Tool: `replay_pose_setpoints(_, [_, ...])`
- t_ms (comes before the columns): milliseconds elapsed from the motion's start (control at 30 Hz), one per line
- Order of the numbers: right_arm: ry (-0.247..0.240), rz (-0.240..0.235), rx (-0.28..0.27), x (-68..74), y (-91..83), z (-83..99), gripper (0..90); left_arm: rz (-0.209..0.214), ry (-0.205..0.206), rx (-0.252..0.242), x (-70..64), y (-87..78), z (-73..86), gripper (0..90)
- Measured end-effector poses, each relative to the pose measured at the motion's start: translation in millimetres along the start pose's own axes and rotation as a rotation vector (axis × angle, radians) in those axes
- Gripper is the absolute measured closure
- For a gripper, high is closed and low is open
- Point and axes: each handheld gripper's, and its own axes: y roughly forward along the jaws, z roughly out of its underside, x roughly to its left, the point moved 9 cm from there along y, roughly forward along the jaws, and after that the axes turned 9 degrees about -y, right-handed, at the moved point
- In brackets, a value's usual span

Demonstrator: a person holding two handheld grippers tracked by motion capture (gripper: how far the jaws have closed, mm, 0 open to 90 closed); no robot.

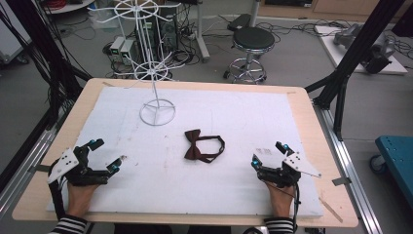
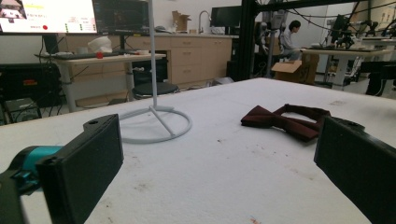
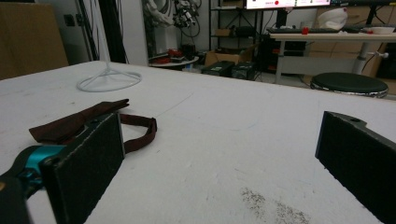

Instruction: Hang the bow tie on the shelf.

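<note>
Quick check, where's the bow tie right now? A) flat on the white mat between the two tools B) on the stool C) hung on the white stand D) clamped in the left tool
A: the bow tie lies flat on the mat, apart from the open left tool and open right tool, with the stand behind it.
</note>
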Motion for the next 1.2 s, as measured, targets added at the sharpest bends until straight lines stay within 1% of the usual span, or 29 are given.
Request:
replay_pose_setpoints(167, [0.005, 0.002, 0.001, 0.0, -0.2, 0.2, 0.6, -0.001, -0.004, 0.001, 0.9, 0.1, -0.1, 1.7])
replay_pose_setpoints(200, [-0.002, 0.003, -0.005, -1.2, 0.0, -0.3, 0.6, -0.002, -0.002, 0.002, 0.7, 0.1, 0.0, 1.7])
replay_pose_setpoints(433, [0.002, 0.005, 0.001, -0.6, 0.0, 0.0, 0.6, -0.003, -0.003, 0.002, 0.9, 0.0, 0.0, 1.7])
replay_pose_setpoints(533, [-0.007, -0.001, 0.004, 1.2, 0.5, 0.1, 0.6, -0.003, -0.003, 0.0, 0.2, 0.3, 0.0, 1.7])
replay_pose_setpoints(567, [-0.024, 0.003, 0.005, 0.9, 0.7, 0.1, 0.6, -0.003, -0.003, 0.0, 0.2, 0.3, 0.0, 1.7])
replay_pose_setpoints(633, [-0.029, 0.003, 0.006, 1.9, 1.1, 0.1, 0.6, -0.004, -0.002, 0.001, 0.5, 0.3, -0.1, 1.7])
replay_pose_setpoints(667, [-0.047, 0.002, 0.006, 2.7, 1.7, -0.3, 0.6, -0.004, -0.001, 0.0, 0.5, 0.3, -0.1, 1.7])
replay_pose_setpoints(833, [-0.016, 0.001, 0.023, 0.6, 2.3, 0.3, 0.6, -0.007, 0.004, 0.002, 0.1, 0.4, 0.2, 1.7])
replay_pose_setpoints(900, [-0.01, -0.003, 0.024, 0.6, 2.8, -1.5, 0.6, -0.008, -0.001, -0.001, 0.3, 0.5, 0.0, 1.7])
replay_pose_setpoints(933, [-0.02, -0.003, 0.025, -0.1, 3.4, -3.2, 0.6, -0.008, 0.001, 0.001, 0.3, 0.4, 0.1, 1.7])
replay_pose_setpoints(967, [-0.02, -0.003, 0.025, -0.1, 3.4, -3.2, 0.6, -0.008, 0.001, 0.001, 0.3, 0.4, 0.1, 1.7])
replay_pose_setpoints(1000, [-0.019, -0.012, 0.03, 0.8, 4.2, -8.6, 0.6, -0.007, 0.0, 0.0, 0.2, 0.5, 0.1, 1.7])
replay_pose_setpoints(1067, [-0.017, -0.024, 0.022, 1.5, 5.5, -16.2, 0.6, -0.008, 0.0, 0.0, 0.2, 0.5, 0.0, 1.7])
replay_pose_setpoints(1133, [-0.002, -0.049, 0.027, 3.4, 7.7, -23.1, 0.6, -0.007, 0.0, 0.0, 0.1, 0.5, 0.1, 1.7])
replay_pose_setpoints(1200, [-0.007, -0.074, 0.038, 5.6, 10.9, -29.5, 0.6, -0.007, 0.0, -0.001, 0.1, 0.5, 0.0, 1.7])
